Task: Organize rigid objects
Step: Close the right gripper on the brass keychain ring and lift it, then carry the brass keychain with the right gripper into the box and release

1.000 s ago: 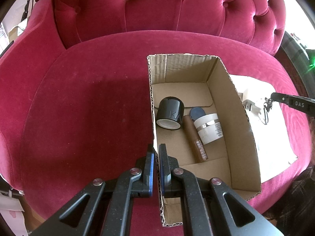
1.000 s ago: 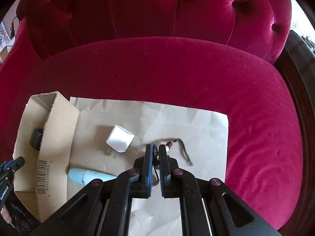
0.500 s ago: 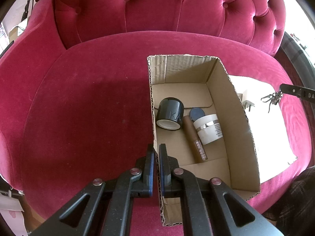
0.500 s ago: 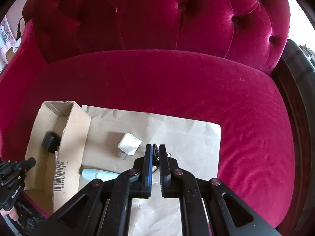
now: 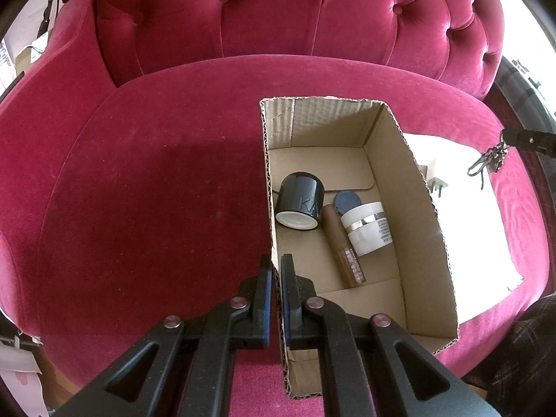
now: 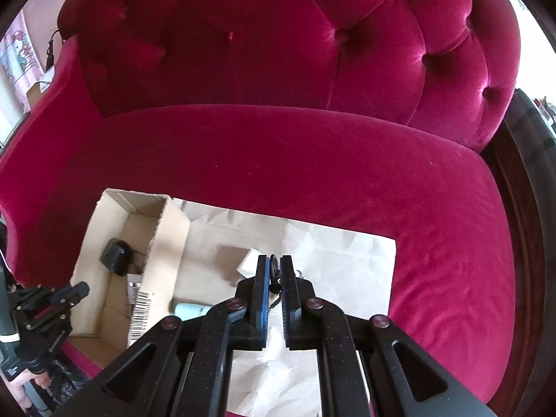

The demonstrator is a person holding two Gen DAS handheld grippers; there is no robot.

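My left gripper point(image 5: 275, 271) is matte black, speckled plastic: two flat fingers point(image 5: 264, 288) lined with blue pads, carried on angled linkage arms with triangular cut-outs and round silver rivets at the joints. My right gripper point(image 6: 274, 271) is built the same, blue pads inside, four rivets across the links. Seen from the right camera, the left tool shows small white lettering on its black side, and my hand point(image 6: 24, 387) grips a grey handle below it
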